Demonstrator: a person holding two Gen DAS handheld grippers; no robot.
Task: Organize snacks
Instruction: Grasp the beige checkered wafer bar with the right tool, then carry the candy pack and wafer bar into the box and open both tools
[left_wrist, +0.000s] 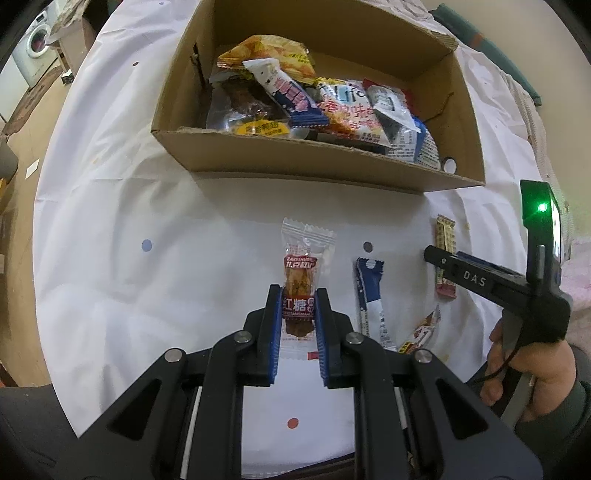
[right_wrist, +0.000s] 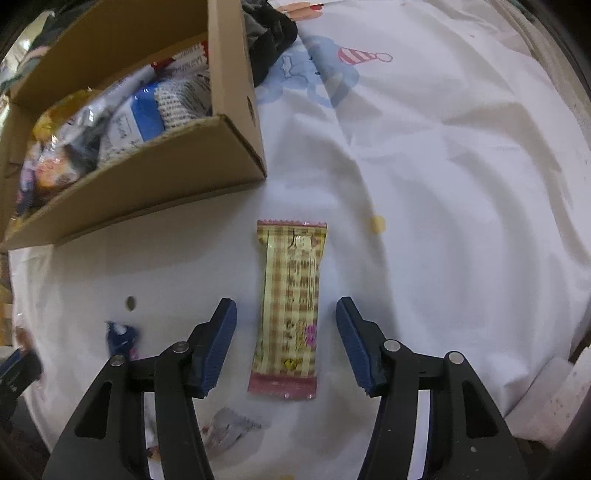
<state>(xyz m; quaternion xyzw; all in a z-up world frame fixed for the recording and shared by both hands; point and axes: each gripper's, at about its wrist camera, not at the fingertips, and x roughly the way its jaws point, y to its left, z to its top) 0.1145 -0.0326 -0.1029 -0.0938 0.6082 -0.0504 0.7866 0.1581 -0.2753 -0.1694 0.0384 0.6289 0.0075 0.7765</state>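
2 low wrist views, facing cardboard box (left_wrist: 317, 166), shared

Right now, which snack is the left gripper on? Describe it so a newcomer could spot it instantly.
Start at the cardboard box full of snacks on the white cloth; several packets lie loose on the cloth in front of it. The left gripper is closed on the leftmost one, the clear packet. Unlike the blue-and-white stick and the plaid bar to its right, it is see-through, showing a brown snack behind a red label.
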